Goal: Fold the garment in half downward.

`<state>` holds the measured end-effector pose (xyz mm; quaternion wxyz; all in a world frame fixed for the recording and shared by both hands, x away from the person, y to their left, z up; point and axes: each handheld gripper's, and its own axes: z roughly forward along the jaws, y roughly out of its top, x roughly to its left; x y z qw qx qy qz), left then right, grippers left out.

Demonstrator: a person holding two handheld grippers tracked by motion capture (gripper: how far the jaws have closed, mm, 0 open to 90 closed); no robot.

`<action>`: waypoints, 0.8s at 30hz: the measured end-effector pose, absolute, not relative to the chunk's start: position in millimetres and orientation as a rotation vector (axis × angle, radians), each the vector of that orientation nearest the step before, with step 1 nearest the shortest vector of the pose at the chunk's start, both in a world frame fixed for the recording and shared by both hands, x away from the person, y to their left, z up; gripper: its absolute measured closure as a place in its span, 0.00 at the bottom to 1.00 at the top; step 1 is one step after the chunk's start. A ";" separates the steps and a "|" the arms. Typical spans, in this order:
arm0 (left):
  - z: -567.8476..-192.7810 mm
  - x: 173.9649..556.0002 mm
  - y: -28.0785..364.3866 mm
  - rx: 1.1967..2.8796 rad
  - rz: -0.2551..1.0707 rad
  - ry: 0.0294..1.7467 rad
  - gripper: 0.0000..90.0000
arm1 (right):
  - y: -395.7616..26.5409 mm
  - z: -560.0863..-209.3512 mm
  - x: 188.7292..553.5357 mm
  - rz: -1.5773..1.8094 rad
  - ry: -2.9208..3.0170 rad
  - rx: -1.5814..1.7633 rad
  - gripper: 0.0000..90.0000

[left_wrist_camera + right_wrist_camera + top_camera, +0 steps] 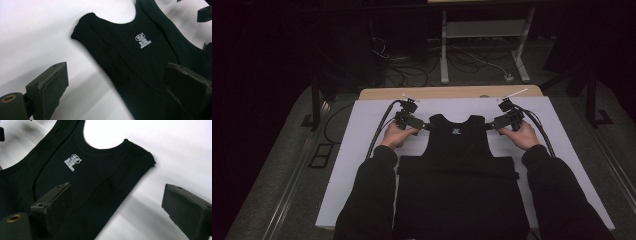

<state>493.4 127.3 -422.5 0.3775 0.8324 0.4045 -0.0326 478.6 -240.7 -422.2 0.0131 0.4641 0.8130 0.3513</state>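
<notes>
Lying flat on the white table top point(362, 150): black sleeveless top point(459, 170), neck end away from the person, lower part already folded up into a thick band across the middle, by the look of it. Showing a small white logo point(143, 40) just below the neckline. Sitting at the garment's 2 shoulder straps: left gripper point(424, 126) and right gripper point(490, 125), 1 at each. Standing wide apart, both sets of jaws, straddling a strap edge each, pads not pressing on cloth, nothing held. Resting on the table behind them, both hands. Judging progress: partly folded, perhaps 1 fold done; still waiting, the pinch on both straps and the fold of the upper half down over the band.
</notes>
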 end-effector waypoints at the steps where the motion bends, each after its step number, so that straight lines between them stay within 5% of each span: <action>1: -423.0 493.3 126.7 2.134 -0.083 1.030 0.08 | -239.9 -422.7 478.4 1.095 2.533 1.448 0.11; 24: -439.6 484.9 114.9 2.103 -0.057 1.048 0.24 | -238.3 -438.7 468.5 1.104 2.479 1.472 0.38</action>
